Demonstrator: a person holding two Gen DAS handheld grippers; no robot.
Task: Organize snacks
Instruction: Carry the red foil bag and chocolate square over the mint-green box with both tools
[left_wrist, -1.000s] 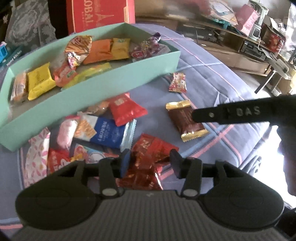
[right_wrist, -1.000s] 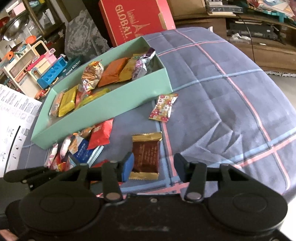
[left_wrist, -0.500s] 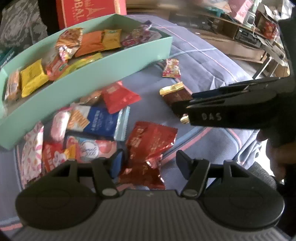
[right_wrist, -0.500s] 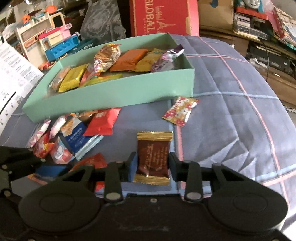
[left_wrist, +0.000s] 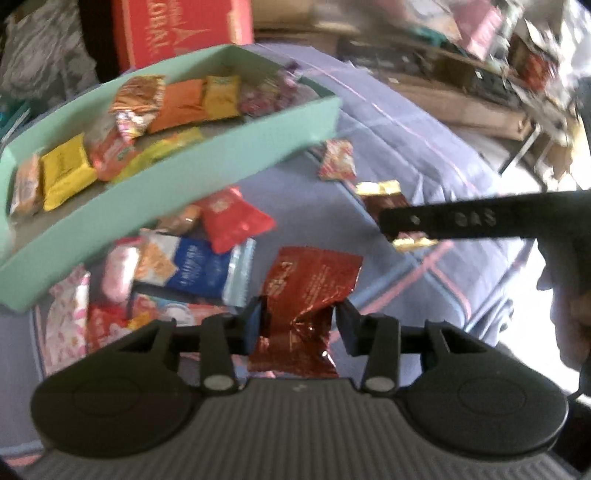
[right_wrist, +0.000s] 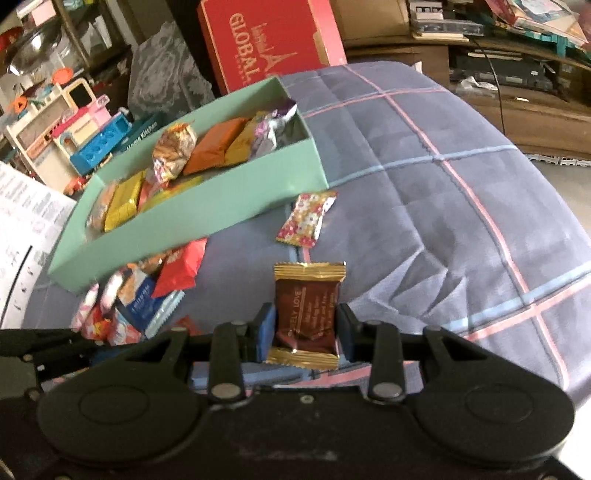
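A long mint-green box (left_wrist: 192, 177) (right_wrist: 221, 206) with several snack packets in it lies on a blue checked cover. My left gripper (left_wrist: 299, 325) is shut on a shiny dark red packet (left_wrist: 306, 291) and holds it lifted. My right gripper (right_wrist: 306, 332) is shut on a brown packet with gold ends (right_wrist: 308, 314); that packet (left_wrist: 388, 201) also shows in the left wrist view, held by the right gripper's arm. Loose packets lie in front of the box: a red one (left_wrist: 232, 221) (right_wrist: 181, 269), a blue one (left_wrist: 195, 269) (right_wrist: 142, 301) and a flowered one (left_wrist: 338, 158) (right_wrist: 306, 218).
A red carton (right_wrist: 266, 44) stands behind the box. A toy kitchen set (right_wrist: 74, 129) and white papers (right_wrist: 26, 229) are to the left. Shelves with clutter (right_wrist: 498, 55) are at the back right. The cover (right_wrist: 461, 192) slopes down to the right.
Both grippers have closed on their packets. The left one has raised the dark red packet off the cover. The right one now grips the brown packet more squarely.
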